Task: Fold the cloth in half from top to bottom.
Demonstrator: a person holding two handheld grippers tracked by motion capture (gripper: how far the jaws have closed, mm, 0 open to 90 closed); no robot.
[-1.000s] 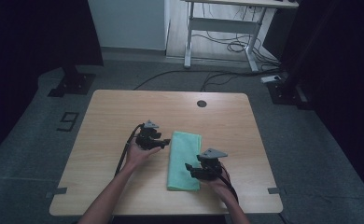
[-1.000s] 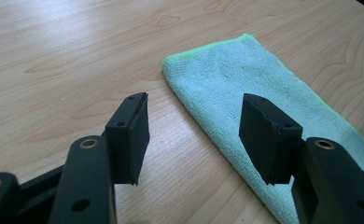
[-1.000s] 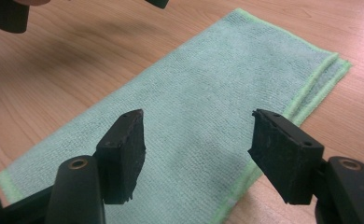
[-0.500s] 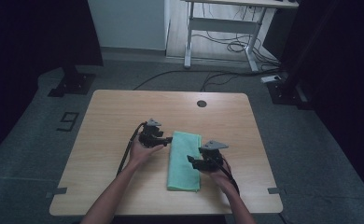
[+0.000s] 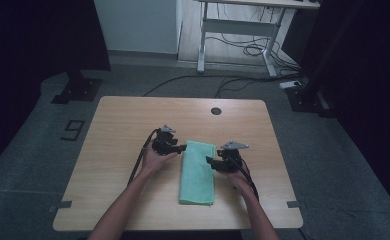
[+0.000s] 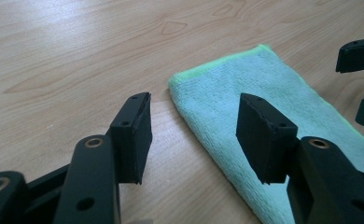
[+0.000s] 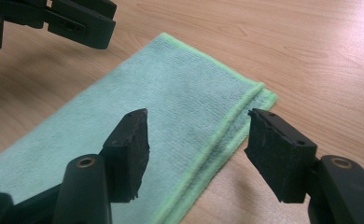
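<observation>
Since a second ago: right gripper (image 5: 209,161) carried from the cloth's near right part toward its far right corner; left gripper (image 5: 184,147) shifted only slightly, at the cloth's far left corner. Jaws of both just been closing a little, yet spread apart, pinching nothing.

In the left gripper view, left gripper (image 6: 193,126) low over the cloth's (image 6: 283,126) long left edge, one jaw above bare wood, the other above the fabric; whether the pads touch the fabric, cannot tell. In the right gripper view, right gripper (image 7: 196,140) straddling the cloth's (image 7: 138,116) right edge near the corner, one jaw over the fabric, one over the wood.

Cloth (image 5: 199,172): green, folded into a long strip with a brighter green hem, lying flat and running from near to far, a little right of the table's centre, between the two grippers.

Table (image 5: 118,130): light wood, rounded corners, a dark round hole (image 5: 215,110) near the far edge.

Beyond: grey floor with a "9" (image 5: 72,129) marked at the left, black stand bases (image 5: 77,91) left and right, a white desk frame (image 5: 235,30) with cables (image 5: 243,50) at the far wall, dark curtains on both sides.
</observation>
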